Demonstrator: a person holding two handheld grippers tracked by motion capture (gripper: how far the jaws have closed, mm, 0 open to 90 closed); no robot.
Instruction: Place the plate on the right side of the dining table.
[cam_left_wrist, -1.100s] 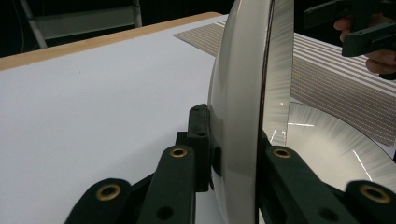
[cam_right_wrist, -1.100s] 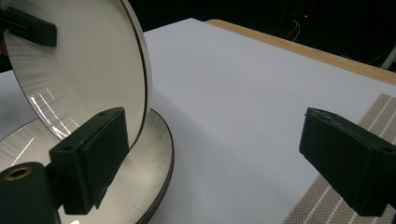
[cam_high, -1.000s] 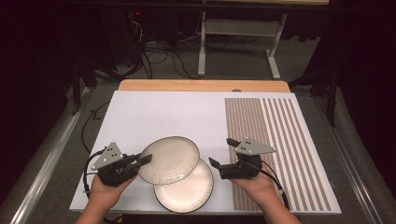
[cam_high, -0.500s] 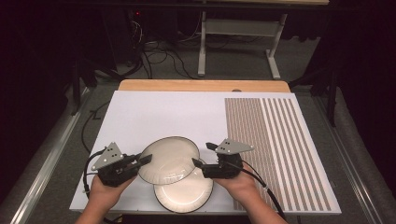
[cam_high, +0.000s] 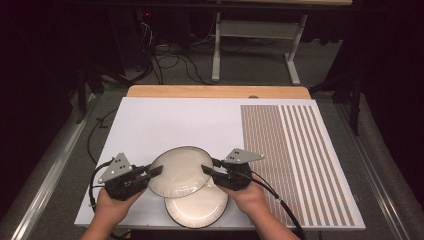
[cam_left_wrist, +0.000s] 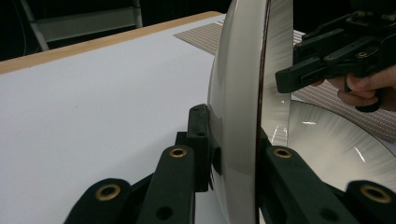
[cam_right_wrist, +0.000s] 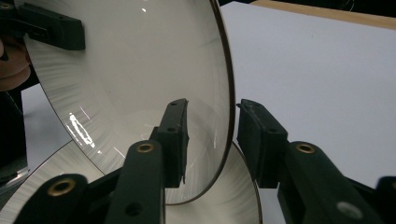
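The jaws of the left gripper (cam_high: 156, 171) are clamped on the left rim of the upper plate (cam_high: 179, 171); in the left gripper view the pads pinch that rim from both sides, the plate (cam_left_wrist: 236, 93) edge-on between them. The jaws of the right gripper (cam_high: 206, 171) have just been closing and straddle the plate's right rim; in the right gripper view the rim (cam_right_wrist: 140, 70) runs between the two pads, with a gap visible on each side, so they do not press it. The upper plate is held tilted above the lower plate (cam_high: 197, 210), overlapping its far part. The lower plate lies flat on the white mat (cam_high: 165, 122) near the front edge, between the two hands.
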